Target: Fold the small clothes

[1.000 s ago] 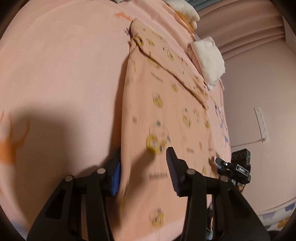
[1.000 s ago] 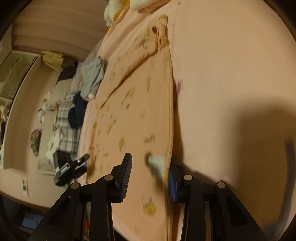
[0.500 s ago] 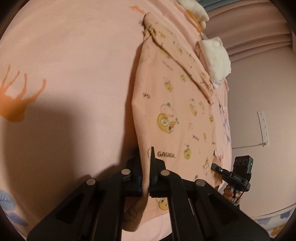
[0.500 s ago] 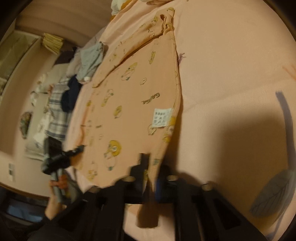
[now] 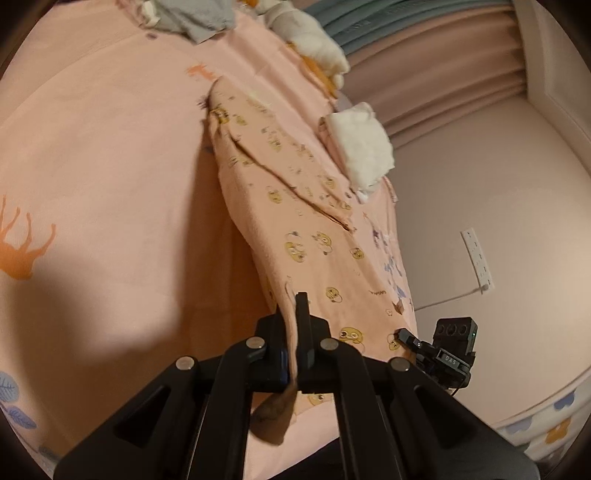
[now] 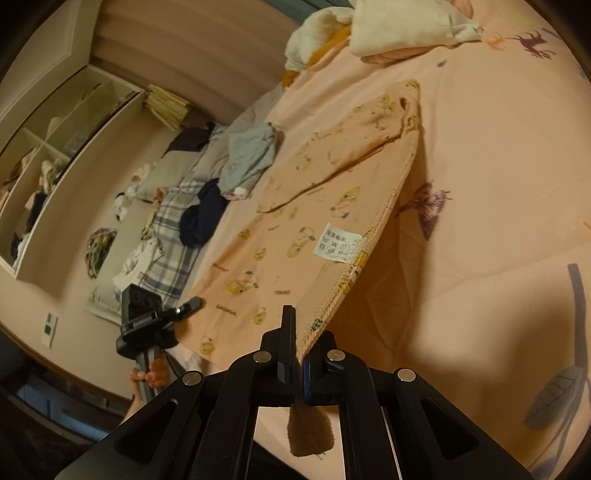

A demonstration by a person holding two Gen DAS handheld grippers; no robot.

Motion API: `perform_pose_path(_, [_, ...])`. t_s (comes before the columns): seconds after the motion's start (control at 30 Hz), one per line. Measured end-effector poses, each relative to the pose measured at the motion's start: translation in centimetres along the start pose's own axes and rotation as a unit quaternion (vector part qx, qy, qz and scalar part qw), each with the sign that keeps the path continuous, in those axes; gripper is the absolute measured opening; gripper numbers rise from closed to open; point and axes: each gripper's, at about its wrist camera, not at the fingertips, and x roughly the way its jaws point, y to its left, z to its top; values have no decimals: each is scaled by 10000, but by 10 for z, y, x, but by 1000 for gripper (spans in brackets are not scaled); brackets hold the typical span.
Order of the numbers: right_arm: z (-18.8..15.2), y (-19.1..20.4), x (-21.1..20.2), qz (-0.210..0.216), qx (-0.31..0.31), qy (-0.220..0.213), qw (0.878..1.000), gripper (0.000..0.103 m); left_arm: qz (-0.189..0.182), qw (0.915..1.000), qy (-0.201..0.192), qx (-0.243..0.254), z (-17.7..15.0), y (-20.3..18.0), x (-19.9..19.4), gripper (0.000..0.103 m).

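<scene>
A small pink garment [image 5: 295, 206] with yellow cartoon prints lies on the pink bed sheet [image 5: 110, 184]. My left gripper [image 5: 293, 332] is shut on the garment's near hem at one corner, and that edge hangs lifted off the sheet. My right gripper [image 6: 297, 343] is shut on the opposite near corner of the same garment [image 6: 295, 236], beside a white care label [image 6: 338, 243]. The cloth stretches taut between the two grips, with its far part still resting on the bed. Each gripper shows in the other's view, the right gripper [image 5: 406, 338] and the left gripper [image 6: 192, 304].
White folded cloths [image 5: 365, 147] and a grey garment [image 5: 199, 18] lie at the far end of the bed. A grey garment [image 6: 251, 158], a dark one [image 6: 203, 218] and plaid bedding [image 6: 170, 251] lie off to the left. A wall socket strip [image 5: 478, 258] is on the wall.
Both grippers went from open around the hem to shut on it, then lifted. The garment's near edge rose off the sheet and now hangs taut.
</scene>
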Motion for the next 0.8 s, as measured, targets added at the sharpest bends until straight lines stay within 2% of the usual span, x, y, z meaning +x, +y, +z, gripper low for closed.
perform_pose_path(0.23, [-4, 12, -13, 46, -215, -133, 9997, 4, -212, 9994, -177, 192, -3, -13, -15, 1])
perform_pose_path(0.53, [-12, 12, -30, -26, -108, 98, 9999, 4, -510, 9979, -251, 313, -23, -35, -44, 1])
perform_pose_path(0.67, [-20, 10, -33, -16, -62, 328, 9994, 4, -306, 9988, -161, 350, -29, -39, -49, 1])
perform_pose_path(0.8, [-10, 6, -31, 61, -31, 306, 9995, 4, -30, 9993, -191, 334, -19, -37, -43, 1])
